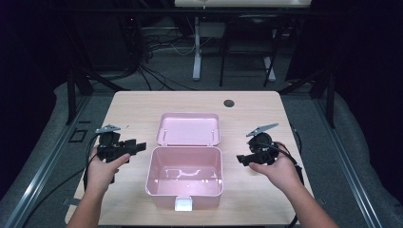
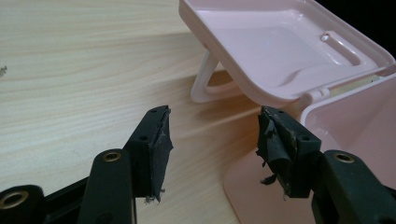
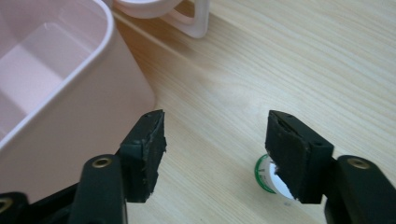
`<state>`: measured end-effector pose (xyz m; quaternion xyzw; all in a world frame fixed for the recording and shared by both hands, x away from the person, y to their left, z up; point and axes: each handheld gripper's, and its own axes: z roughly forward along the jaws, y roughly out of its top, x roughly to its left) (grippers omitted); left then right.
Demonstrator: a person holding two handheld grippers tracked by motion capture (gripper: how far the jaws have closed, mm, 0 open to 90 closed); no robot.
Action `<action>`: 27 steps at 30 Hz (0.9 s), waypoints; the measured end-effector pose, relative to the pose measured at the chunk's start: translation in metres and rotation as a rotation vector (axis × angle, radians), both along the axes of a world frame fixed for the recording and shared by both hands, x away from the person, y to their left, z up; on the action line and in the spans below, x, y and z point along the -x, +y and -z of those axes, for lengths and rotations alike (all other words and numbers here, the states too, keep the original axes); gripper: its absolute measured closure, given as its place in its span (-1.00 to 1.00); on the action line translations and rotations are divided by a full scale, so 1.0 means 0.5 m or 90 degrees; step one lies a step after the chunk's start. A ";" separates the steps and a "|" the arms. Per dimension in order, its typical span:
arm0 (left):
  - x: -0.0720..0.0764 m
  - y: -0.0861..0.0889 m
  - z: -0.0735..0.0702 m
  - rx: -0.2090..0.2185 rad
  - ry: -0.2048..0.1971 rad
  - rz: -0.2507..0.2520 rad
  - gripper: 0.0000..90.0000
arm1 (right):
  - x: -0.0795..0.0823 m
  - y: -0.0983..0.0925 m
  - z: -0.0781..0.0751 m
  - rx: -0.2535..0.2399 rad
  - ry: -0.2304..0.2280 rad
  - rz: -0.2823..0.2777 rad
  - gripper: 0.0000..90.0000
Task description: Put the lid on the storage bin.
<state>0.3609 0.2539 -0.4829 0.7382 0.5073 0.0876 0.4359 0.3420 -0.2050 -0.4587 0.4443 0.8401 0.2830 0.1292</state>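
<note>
An open pink plastic box (image 1: 151, 172) stands in the middle of the wooden table, its lid (image 1: 189, 128) laid back flat behind it and a white latch (image 1: 183, 204) at its front. The inside looks empty. My left gripper (image 1: 141, 147) is held just left of the box, pointing at it, jaws open and empty; in the left gripper view (image 2: 212, 135) they face the lid (image 2: 280, 46) and the box's corner (image 2: 355, 121). My right gripper (image 1: 241, 160) is to the box's right, open and empty (image 3: 215, 135), beside the box wall (image 3: 70, 107).
A small white disc with a green ring (image 3: 266, 175) lies on the table, partly hidden behind my right gripper's right jaw. A dark round hole (image 1: 229, 103) sits near the table's far edge. Beyond the table are desk legs (image 1: 196, 47) and floor cables.
</note>
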 end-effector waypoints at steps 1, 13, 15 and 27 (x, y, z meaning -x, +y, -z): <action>0.000 0.001 0.001 -0.002 0.002 0.000 -0.01 | -0.007 -0.003 -0.002 0.005 -0.003 -0.003 -0.19; 0.007 0.006 -0.006 -0.050 -0.001 -0.012 -0.08 | -0.037 -0.012 -0.006 0.043 0.028 0.006 -0.28; 0.008 0.006 -0.007 -0.049 0.000 -0.013 -0.08 | -0.039 -0.012 -0.004 0.041 0.031 0.008 -0.30; 0.014 0.002 -0.019 -0.055 0.003 -0.008 -0.40 | -0.053 -0.017 -0.004 0.063 0.053 0.020 -0.56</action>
